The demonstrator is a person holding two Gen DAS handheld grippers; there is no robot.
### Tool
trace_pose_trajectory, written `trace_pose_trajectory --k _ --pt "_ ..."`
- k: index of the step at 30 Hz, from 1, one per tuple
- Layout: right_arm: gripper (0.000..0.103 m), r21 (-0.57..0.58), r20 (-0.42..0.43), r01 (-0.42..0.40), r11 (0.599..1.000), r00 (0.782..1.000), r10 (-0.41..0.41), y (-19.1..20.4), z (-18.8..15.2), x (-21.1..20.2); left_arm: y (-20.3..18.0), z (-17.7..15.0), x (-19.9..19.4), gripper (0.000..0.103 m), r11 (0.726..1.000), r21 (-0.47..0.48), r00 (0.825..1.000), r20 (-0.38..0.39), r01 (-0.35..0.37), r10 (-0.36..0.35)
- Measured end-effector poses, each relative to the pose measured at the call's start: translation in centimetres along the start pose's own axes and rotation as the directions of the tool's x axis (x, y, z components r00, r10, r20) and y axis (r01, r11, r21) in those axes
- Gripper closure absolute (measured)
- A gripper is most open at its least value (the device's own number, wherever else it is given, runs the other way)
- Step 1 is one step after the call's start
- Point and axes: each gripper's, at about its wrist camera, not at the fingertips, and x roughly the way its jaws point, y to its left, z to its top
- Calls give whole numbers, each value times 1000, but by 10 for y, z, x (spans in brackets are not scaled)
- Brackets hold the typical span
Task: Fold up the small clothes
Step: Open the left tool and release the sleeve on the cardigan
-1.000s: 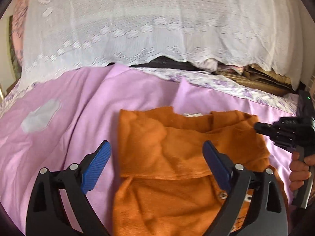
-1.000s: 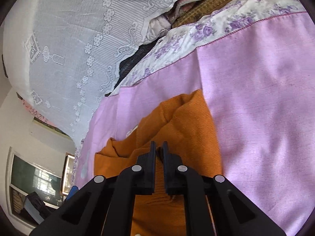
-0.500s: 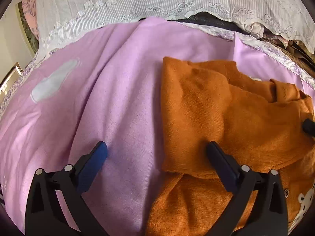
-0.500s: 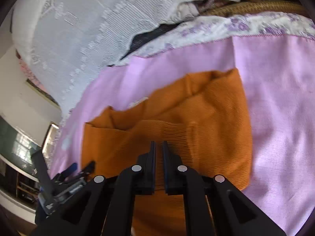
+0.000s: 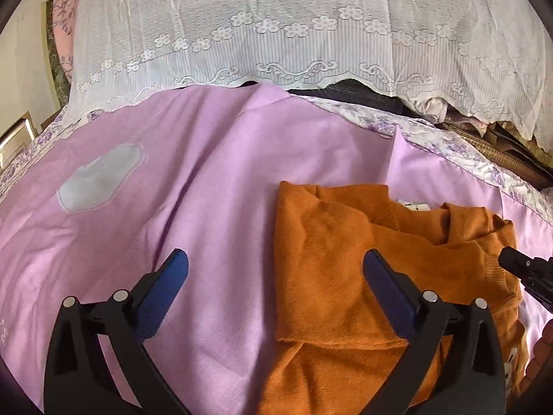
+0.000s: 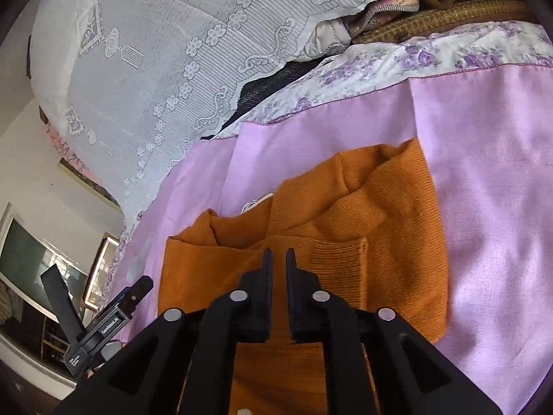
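Orange sweater [image 5: 331,276] cut off below; left tongs [image 5: 276,276] wide, right tongs [image 6: 278,259] opening, empty.

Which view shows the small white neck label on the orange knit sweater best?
Left wrist view: the small white neck label sits unobstructed inside the collar of the orange knit sweater, facing the camera. The right wrist view shows only a sliver of the label edge-on, beside a fold of the sweater.
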Motion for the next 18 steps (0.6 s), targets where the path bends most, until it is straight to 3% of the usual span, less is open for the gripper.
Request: trace_pose_trajectory --k 1,2,4,6,9,12,15,16,18 --pt "73 3 -9 1 1000 1000 -1 -1 0 5 -6 0 6 4 1000 23 1000 -12 -13 13" --pt "68 5 -16 18 1000 1000 -18 -4 0 10 -11 -1 16 4 998 53 998 -37 -47 49" --pt "75 6 -37 37 999 999 -37 -12 0 21 -14 -8 46 4 985 101 981 -123 -137 149" --pt "87 21 -36 43 999 998 -42 -18 0 22 -3 -11 59 4 993 43 978 -179 -106 112" --pt "86 61 8 58 996 998 -59 -15 1 13 10 -4 43 5 991 -32 984 -128 -129 124" --pt "81 -12 40 16 1000 999 -15 8 3 10 12 6 29 5 994 -105 996 -81 21 -29" --pt "79 -61 1 -55 997 998 55 27 3 21 -2 17 20 5 984 -103 988 -34 148 -152" --pt "76 -71 -26 -67 995 998 65 30 3 28 -11 20 23 5 985 -80 987 -33 156 -159" --pt "72 -79 -78 -27 997 997 20 26 1 45 -26 20 40 5 999 -8 995 -82 52 -53"
